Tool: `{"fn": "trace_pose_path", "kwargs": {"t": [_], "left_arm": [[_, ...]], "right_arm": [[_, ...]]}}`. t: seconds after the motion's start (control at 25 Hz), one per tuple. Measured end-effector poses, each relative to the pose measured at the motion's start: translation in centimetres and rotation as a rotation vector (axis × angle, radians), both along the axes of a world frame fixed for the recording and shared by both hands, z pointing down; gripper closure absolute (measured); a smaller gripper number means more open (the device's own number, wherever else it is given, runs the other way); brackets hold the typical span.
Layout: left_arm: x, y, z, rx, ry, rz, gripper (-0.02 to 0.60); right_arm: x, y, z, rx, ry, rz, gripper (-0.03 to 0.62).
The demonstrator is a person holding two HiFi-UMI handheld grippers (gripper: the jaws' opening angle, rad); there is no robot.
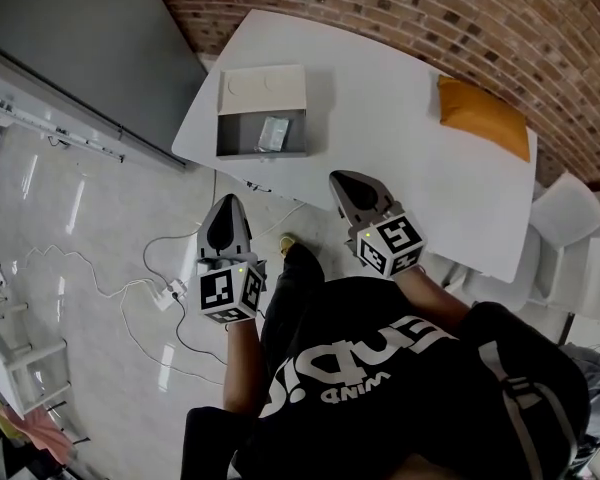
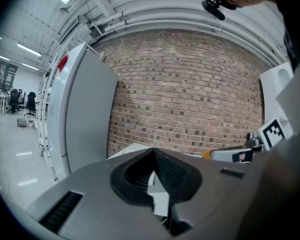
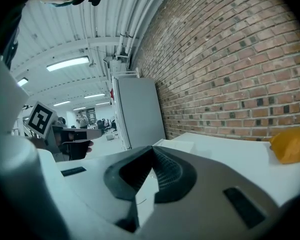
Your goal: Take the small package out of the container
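Observation:
A grey open box (image 1: 238, 134) stands at the near left corner of the white table (image 1: 380, 118), its white lid (image 1: 263, 90) folded back. A small pale package (image 1: 274, 132) lies inside the box. My left gripper (image 1: 228, 200) (image 2: 153, 153) is shut and empty, out over the floor short of the table's edge and below the box. My right gripper (image 1: 337, 176) (image 3: 152, 149) is shut and empty too, its tip at the table's near edge, right of the box. In the right gripper view the lid (image 3: 177, 146) shows ahead.
An orange cushion (image 1: 483, 116) (image 3: 292, 144) lies at the table's right end. A large grey cabinet (image 1: 90, 38) stands to the left, a brick wall (image 1: 460, 8) behind the table. Cables and a power strip (image 1: 168, 294) lie on the floor. White chairs (image 1: 568, 213) stand at the right.

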State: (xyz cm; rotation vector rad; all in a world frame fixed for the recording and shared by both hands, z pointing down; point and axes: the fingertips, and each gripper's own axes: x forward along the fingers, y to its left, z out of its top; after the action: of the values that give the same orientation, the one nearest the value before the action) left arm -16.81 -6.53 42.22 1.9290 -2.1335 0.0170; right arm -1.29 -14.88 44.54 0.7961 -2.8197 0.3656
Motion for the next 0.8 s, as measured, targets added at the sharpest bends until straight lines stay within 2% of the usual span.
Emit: {"fn": "trace_pose_path", "kwargs": {"t": [0.4, 0.8], "left_arm": [[-4.1, -4.6, -0.1, -0.005, -0.011, 0.070, 0.575], [-7.0, -8.0, 1.2, -0.024, 0.016, 0.150, 0.575]], "right_arm": [[-4.2, -4.0, -0.4, 0.006, -0.004, 0.050, 0.595], [-7.3, -6.4, 0.0, 0.007, 0.006, 0.115, 0.595]]}}
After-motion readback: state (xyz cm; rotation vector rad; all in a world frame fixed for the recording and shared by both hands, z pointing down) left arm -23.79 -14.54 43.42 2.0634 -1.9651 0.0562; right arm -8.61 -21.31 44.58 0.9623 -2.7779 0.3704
